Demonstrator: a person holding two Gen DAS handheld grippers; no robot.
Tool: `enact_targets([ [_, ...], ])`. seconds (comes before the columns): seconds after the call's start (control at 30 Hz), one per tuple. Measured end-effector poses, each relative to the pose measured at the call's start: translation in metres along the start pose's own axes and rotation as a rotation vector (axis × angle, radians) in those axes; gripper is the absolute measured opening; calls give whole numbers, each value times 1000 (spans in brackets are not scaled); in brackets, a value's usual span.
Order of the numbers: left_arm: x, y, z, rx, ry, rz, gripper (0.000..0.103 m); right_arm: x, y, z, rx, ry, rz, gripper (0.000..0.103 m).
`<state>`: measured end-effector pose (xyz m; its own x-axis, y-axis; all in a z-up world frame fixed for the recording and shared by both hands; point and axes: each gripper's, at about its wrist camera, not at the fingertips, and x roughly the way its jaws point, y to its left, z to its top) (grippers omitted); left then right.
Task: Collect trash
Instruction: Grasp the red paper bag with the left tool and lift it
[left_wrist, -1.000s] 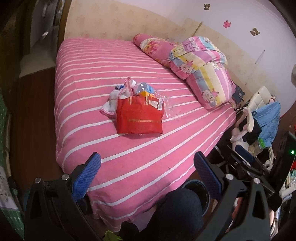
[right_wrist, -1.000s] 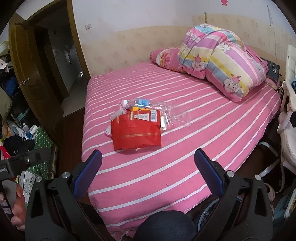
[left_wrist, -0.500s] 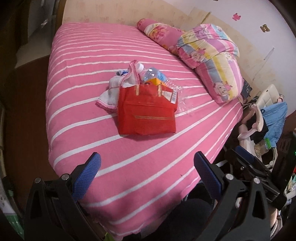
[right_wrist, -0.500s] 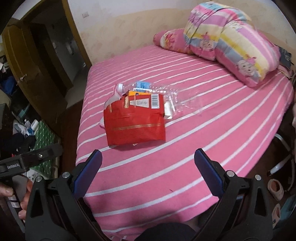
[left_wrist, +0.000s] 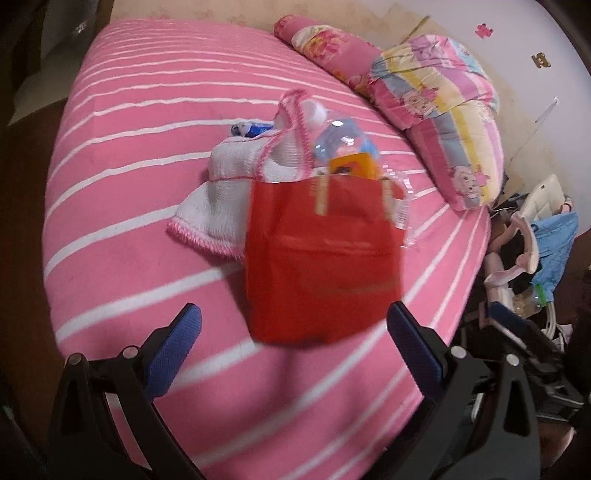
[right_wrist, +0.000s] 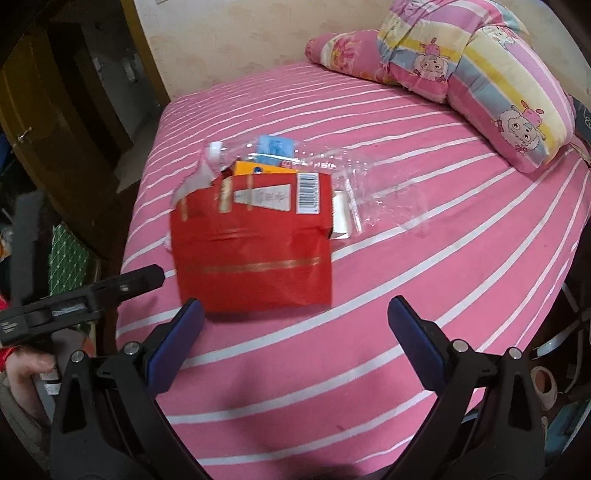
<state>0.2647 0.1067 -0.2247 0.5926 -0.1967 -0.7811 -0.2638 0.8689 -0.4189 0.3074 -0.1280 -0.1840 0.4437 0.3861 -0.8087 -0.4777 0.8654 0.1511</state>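
A red paper bag (left_wrist: 321, 254) (right_wrist: 251, 247) lies on the pink striped bed (left_wrist: 129, 147) (right_wrist: 443, 258). An orange box (left_wrist: 352, 166) (right_wrist: 258, 169), a clear plastic bottle (left_wrist: 340, 136) (right_wrist: 280, 147) and clear plastic wrap (right_wrist: 373, 192) lie at its far edge. A small white box (right_wrist: 340, 218) lies to its right. A white knitted garment with pink trim (left_wrist: 229, 184) lies to its left. My left gripper (left_wrist: 293, 325) is open and empty, just short of the bag. My right gripper (right_wrist: 293, 325) is open and empty, also just short of it.
A colourful folded quilt (left_wrist: 443, 118) (right_wrist: 480, 74) and a pink pillow (right_wrist: 347, 51) lie at the head of the bed. A brown wooden door (right_wrist: 44, 129) stands left. A chair with clothes (left_wrist: 535, 240) crowds the bed's right side. The left gripper's body (right_wrist: 74, 295) shows at left.
Both grippers have moved forward over the bed toward the red bag, which now looks much larger. Both jaws have stayed open.
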Motion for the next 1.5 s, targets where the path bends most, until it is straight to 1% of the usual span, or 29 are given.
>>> enact_targets([
  [0.07,15,6,6,-12,26,-16,97,7,-4,6,6,3,-7,98],
  [0.1,24,9,9,-24,44,-42,97,10,-5,9,5,3,-9,98],
  [0.17,34,10,12,-25,56,-58,97,13,-6,14,1,-1,-17,98],
  [0.27,42,4,12,-5,75,-69,97,18,-6,23,-4,-6,-23,98],
  [0.33,45,0,10,22,73,-58,95,21,-6,28,-7,-10,-26,98],
  [0.37,44,-1,9,26,70,-62,80,21,-6,29,-9,-10,-25,98],
  [0.4,45,-1,7,21,79,-79,70,21,-6,32,-11,-12,-23,98],
  [0.43,45,1,6,8,86,-86,66,22,-5,32,-13,-15,-24,98],
  [0.5,43,4,4,-11,86,-106,42,22,-2,35,-23,-17,-25,98],
  [0.53,42,7,2,-28,94,-118,34,23,-1,36,-28,-16,-25,98],
  [0.57,41,9,1,-39,99,-127,22,23,1,37,-33,-15,-25,98],
  [0.6,38,10,-1,-51,99,-139,19,23,2,37,-37,-15,-23,98],
  [0.63,34,12,-3,-56,92,-149,7,22,3,37,-39,-15,-22,98],
  [0.67,31,13,-5,-58,89,-158,6,22,3,37,-40,-15,-21,98],
  [0.7,28,14,-8,-66,88,-173,0,22,4,37,-41,-16,-18,98],
  [0.77,21,17,-12,-75,71,-203,0,23,4,36,-39,-12,-18,98],
  [0.87,18,15,-14,-59,53,-184,0,25,2,32,-28,2,-17,98],
  [0.9,19,16,-14,-63,60,-185,7,25,1,29,-24,6,-20,98],
  [0.97,27,18,-14,-76,89,-171,50,24,0,25,-19,11,-26,98],
  [1.0,29,19,-14,-84,84,-153,84,25,-1,23,-13,15,-29,98],
  [1.03,28,19,-14,-88,49,-157,89,24,-2,21,-7,18,-30,98],
  [1.07,28,18,-12,-91,22,-178,89,24,-3,20,-4,20,-30,98],
  [1.1,30,16,-10,-93,20,-196,89,24,-3,18,-1,22,-33,98],
  [1.27,50,1,1,-64,40,-239,87,25,-9,15,15,30,-42,98],
  [1.3,54,-2,2,-67,45,-270,80,25,-10,15,17,30,-44,98],
  [1.33,57,-4,2,-64,51,-295,60,25,-11,15,21,30,-45,98],
  [1.37,60,-8,2,-56,68,-313,53,26,-13,15,24,31,-46,98],
  [1.43,64,-18,-2,-30,89,-348,26,26,-14,14,24,34,-50,98],
  [1.5,60,-25,-9,5,85,-372,17,25,-15,14,23,35,-49,98],
])
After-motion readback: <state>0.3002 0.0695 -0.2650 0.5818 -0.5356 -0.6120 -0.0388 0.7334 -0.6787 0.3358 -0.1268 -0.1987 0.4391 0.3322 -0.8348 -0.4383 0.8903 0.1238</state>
